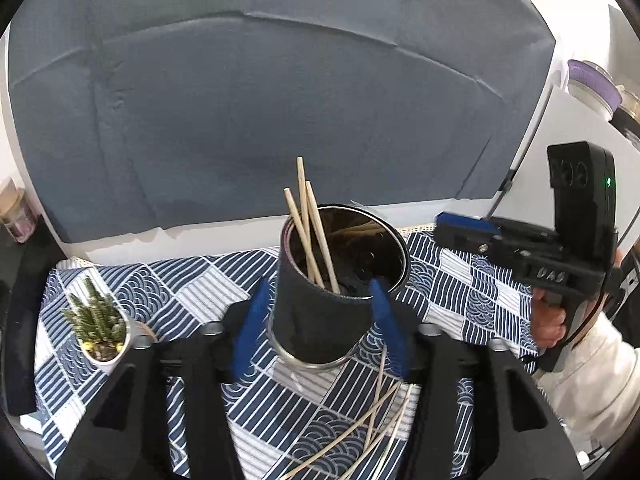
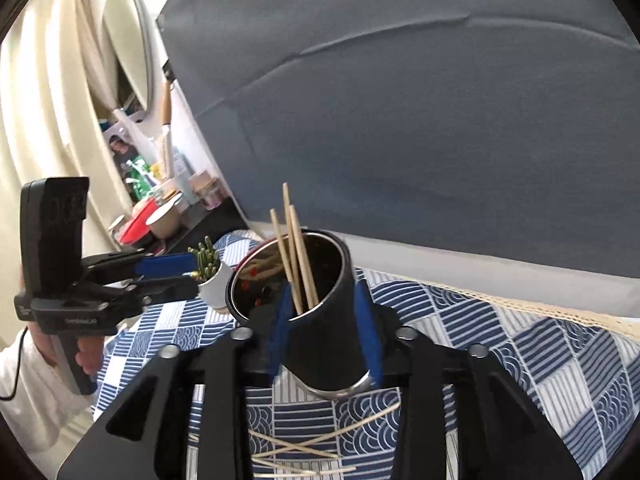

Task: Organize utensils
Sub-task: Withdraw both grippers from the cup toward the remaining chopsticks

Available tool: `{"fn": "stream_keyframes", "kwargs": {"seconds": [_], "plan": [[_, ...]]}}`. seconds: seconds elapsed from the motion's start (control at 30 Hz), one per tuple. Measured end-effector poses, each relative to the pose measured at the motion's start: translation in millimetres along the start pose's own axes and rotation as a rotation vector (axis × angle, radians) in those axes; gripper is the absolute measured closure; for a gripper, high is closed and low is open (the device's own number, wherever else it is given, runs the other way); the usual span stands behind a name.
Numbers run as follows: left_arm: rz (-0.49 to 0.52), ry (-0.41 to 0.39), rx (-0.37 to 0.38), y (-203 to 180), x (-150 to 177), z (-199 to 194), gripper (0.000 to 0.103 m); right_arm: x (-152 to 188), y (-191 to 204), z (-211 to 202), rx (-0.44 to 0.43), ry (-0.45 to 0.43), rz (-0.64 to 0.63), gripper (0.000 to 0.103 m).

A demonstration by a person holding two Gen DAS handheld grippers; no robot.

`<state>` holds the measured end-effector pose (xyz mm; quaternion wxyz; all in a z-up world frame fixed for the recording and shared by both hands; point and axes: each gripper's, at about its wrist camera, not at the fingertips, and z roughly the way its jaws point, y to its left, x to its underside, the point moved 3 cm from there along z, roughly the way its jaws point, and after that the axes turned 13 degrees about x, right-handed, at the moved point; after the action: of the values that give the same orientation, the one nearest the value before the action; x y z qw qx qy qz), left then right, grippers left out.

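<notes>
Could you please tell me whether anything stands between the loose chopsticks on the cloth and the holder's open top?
Nothing visible does. The loose chopsticks lie on the cloth just before the holder, whose mouth is open; three chopsticks inside lean to one side. The potted plant stands aside.

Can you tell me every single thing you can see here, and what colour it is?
holder: one, dark outside and shiny inside, on the cloth
chopsticks in the holder: three, pale wood, sticking out of the top
loose chopsticks: several, pale, crossed on the cloth in front of the holder
plant: one, green in a white pot, on the cloth beside the holder
tablecloth: one, blue and white patterned
backdrop: one, grey-blue, behind the table
jar: one, purple lid, far right
left gripper: black with blue pads, open, near the plant
right gripper: black with blue pads, open, holding nothing
sleeve: white
</notes>
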<state>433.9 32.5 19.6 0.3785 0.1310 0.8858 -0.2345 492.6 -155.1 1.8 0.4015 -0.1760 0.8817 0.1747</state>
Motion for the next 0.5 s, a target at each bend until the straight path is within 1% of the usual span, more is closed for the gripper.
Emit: {"fn": "stream_keyframes", "kwargs": {"seconds": [0.03,0.1,0.17,0.2,0.23,0.3,0.33,0.37,0.4,0.47,0.5], "plan": [[0.006,0.000,-0.006,-0.4,-0.1,-4.1,0.041,-0.2,-1.6,-2.8,0.008,0.001,0.005,0.057],[0.005,-0.001,-0.009,0.2,-0.7,-9.8,0.031,-1.4,-3.9,-11.0,0.029,0.000,0.017,0.051],[0.008,-0.007,-0.019,0.6,-0.6,-16.0,0.029,-0.5,-7.4,-16.6,0.048,0.008,0.023,0.047],[0.006,-0.007,-0.021,1.2,-0.3,-18.5,0.022,-0.5,-8.8,-20.8,0.063,0.010,0.027,0.045],[0.004,-0.008,-0.024,1.8,0.3,-20.5,0.019,0.0,-8.8,-23.2,0.072,0.011,0.028,0.043],[0.008,-0.015,-0.025,3.0,1.9,-25.2,0.014,2.3,-10.4,-30.4,0.105,0.012,0.034,0.035],[0.004,-0.012,-0.019,5.2,3.3,-26.8,0.011,4.4,-11.3,-35.1,0.127,0.017,0.037,0.033],[-0.001,-0.013,-0.018,7.3,4.2,-27.9,0.008,5.6,-11.5,-37.6,0.143,0.019,0.039,0.028],[-0.004,-0.012,-0.007,9.8,5.4,-28.8,0.008,8.0,-12.3,-42.2,0.177,0.017,0.044,0.022],[-0.008,0.007,0.038,14.1,8.9,-28.5,0.008,12.0,-13.8,-48.8,0.220,0.015,0.060,0.018],[-0.004,0.021,0.052,16.0,10.2,-26.6,0.008,14.1,-15.1,-51.7,0.244,0.016,0.075,0.018]]}}
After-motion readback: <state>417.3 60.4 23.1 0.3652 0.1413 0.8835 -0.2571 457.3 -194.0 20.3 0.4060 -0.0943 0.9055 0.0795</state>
